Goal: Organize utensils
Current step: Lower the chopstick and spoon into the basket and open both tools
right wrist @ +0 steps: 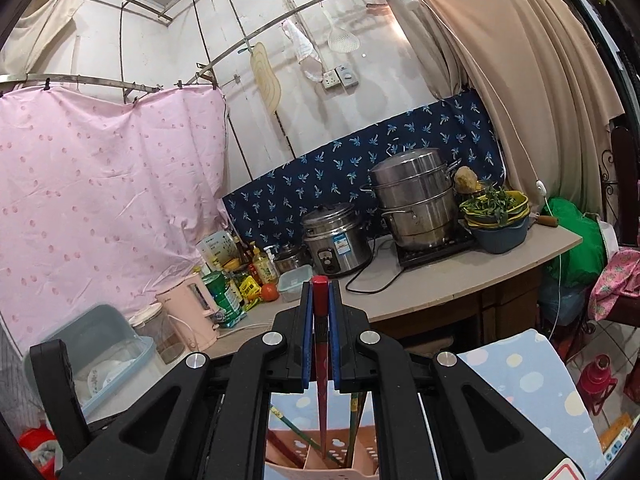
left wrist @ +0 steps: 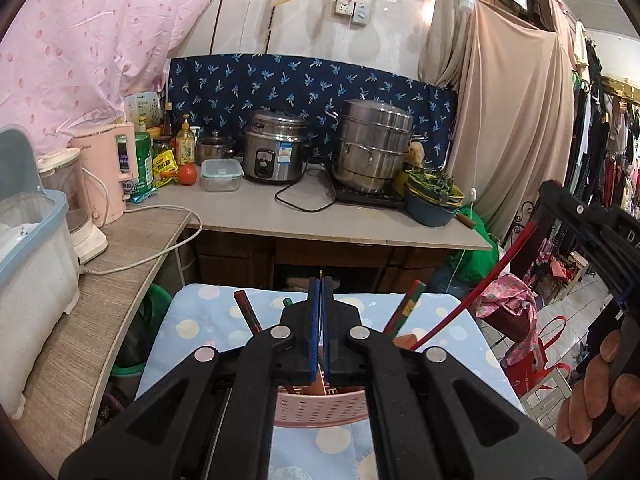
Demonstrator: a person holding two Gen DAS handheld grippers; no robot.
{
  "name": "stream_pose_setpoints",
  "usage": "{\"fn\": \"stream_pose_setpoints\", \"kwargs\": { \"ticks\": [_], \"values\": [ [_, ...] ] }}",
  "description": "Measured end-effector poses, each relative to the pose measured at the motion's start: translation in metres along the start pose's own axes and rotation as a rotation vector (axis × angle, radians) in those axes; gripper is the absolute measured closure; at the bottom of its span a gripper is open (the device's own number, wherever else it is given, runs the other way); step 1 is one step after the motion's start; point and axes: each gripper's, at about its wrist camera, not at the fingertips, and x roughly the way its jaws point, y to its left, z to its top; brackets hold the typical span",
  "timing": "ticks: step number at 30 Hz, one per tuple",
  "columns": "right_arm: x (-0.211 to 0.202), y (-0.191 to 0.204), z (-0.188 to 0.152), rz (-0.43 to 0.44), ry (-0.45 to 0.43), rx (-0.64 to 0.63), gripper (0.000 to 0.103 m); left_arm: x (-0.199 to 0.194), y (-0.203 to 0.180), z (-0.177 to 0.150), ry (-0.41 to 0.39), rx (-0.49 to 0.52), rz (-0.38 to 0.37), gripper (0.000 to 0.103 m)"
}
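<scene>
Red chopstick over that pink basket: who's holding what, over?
Right gripper shut on red chopstick, tip over pink utensil basket. Left gripper shut on something thin, cannot tell what. More chopsticks stand in the basket. Nothing blocking.

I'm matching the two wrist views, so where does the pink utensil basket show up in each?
Left wrist: pink utensil basket sits bottom centre, just below the shut left tongs, on the dotted blue cloth.
Right wrist: basket at the bottom edge, under the right tongs shut on a red chopstick.
Shared landmark: the rice cooker.
</scene>
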Motion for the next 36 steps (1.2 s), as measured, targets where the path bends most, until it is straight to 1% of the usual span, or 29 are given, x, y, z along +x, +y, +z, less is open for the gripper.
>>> {"fn": "stream_pose_setpoints", "kwargs": {
  "ticks": [6,11,19,22,24,26,28,29,31,33,35,36],
  "values": [
    [0.032,-0.008,-0.038,-0.020,0.106,-0.023,0.096,0.031,0.010,-0.017,0.055,-0.017,0.005,0.102],
    [0.046,-0.015,-0.063,-0.025,0.171,-0.016,0.096,0.050,0.017,-0.033,0.100,-0.025,0.001,0.102],
    [0.060,-0.016,-0.083,-0.036,0.251,-0.044,0.095,0.064,0.020,-0.047,0.132,-0.037,0.009,0.102],
    [0.058,-0.017,-0.086,-0.039,0.258,-0.046,0.091,0.061,0.018,-0.049,0.123,-0.025,0.023,0.101],
    [0.054,-0.017,-0.087,-0.043,0.262,-0.047,0.089,0.056,0.016,-0.050,0.116,-0.021,0.029,0.096],
    [0.051,-0.017,-0.088,-0.045,0.265,-0.048,0.087,0.051,0.015,-0.050,0.106,-0.025,0.037,0.080],
    [0.044,-0.016,-0.088,-0.049,0.263,-0.060,0.083,0.044,0.013,-0.051,0.087,-0.024,0.052,0.070],
    [0.039,-0.015,-0.088,-0.052,0.257,-0.068,0.081,0.040,0.012,-0.052,0.079,-0.019,0.053,0.069],
    [0.029,-0.014,-0.088,-0.056,0.249,-0.076,0.071,0.031,0.009,-0.053,0.069,-0.007,0.068,0.069],
    [0.018,-0.014,-0.089,-0.051,0.250,-0.075,0.067,0.020,0.007,-0.055,0.059,0.000,0.074,0.067],
    [0.008,-0.014,-0.090,-0.050,0.257,-0.075,0.064,0.008,0.008,-0.057,0.047,0.001,0.086,0.059],
    [0.001,-0.014,-0.092,-0.049,0.262,-0.075,0.062,0.003,0.007,-0.058,0.042,0.002,0.091,0.057]
  ]
}}
